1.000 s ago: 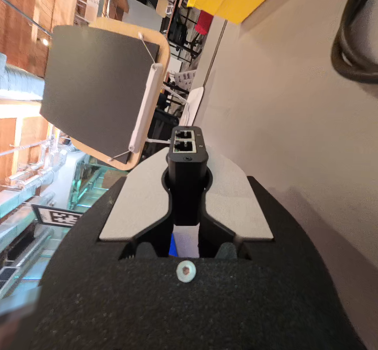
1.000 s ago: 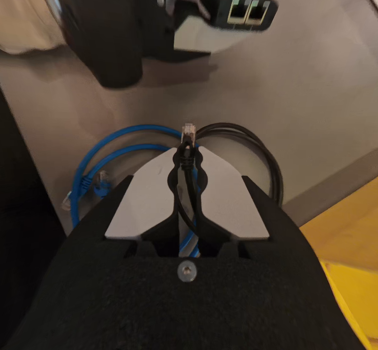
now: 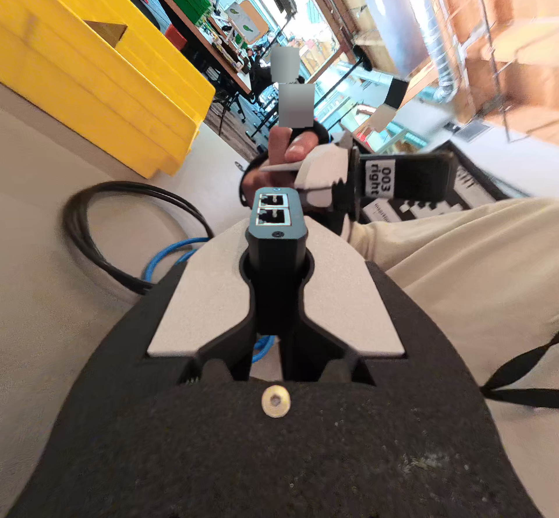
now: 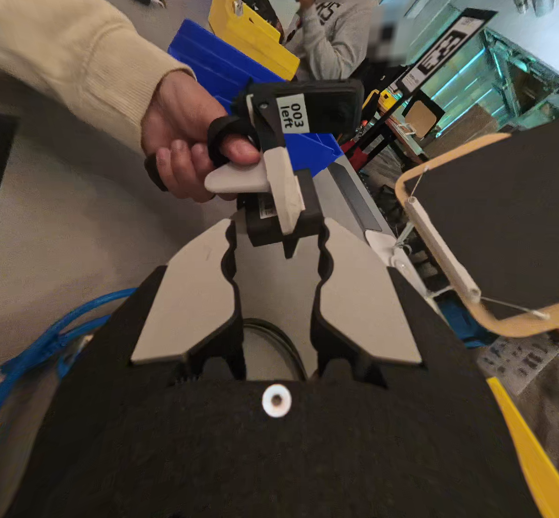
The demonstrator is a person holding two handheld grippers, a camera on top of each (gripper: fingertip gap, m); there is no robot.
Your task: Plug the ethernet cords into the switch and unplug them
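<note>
Left gripper (image 3: pixel 276 257) clamped on the black switch (image 3: pixel 276 225), body pinched in the round notch between the grey fingers (image 3: pixel 208 291), port end sticking out past the tips. Both ports (image 3: pixel 272 208) empty, nothing plugged in. Right gripper (image 4: pixel 276 249) spread wide with nothing between its fingers (image 4: pixel 193 298), pointed toward the switch and the person's left hand (image 4: pixel 181 140) on the other tool. Black ethernet cord (image 3: pixel 121 231) coiled on the grey table (image 3: pixel 36 261), lying toward the edge where the yellow bins (image 3: pixel 90 59) sit; blue ethernet cord (image 3: pixel 169 255) looped just beside it and partly under the left tool. In the right wrist view, a bit of black cord (image 4: pixel 272 340) visible below the open fingers and the blue cord (image 4: pixel 60 331) off to the lower left. Plug ends of either cord not clearly seen here. Judged step: between cycles, switch held ready and no cord in hand, so either just unplugged or about to plug. Next move likely calls for lowering the right tool to one cord, closing on it just behind the plug with the clip side turned to suit the port, then lining it up square with a port and pushing straight in while the left tool keeps the switch steady. Risk: grabbing the loop rather than the plug end, leaving too little control for insertion.
</note>
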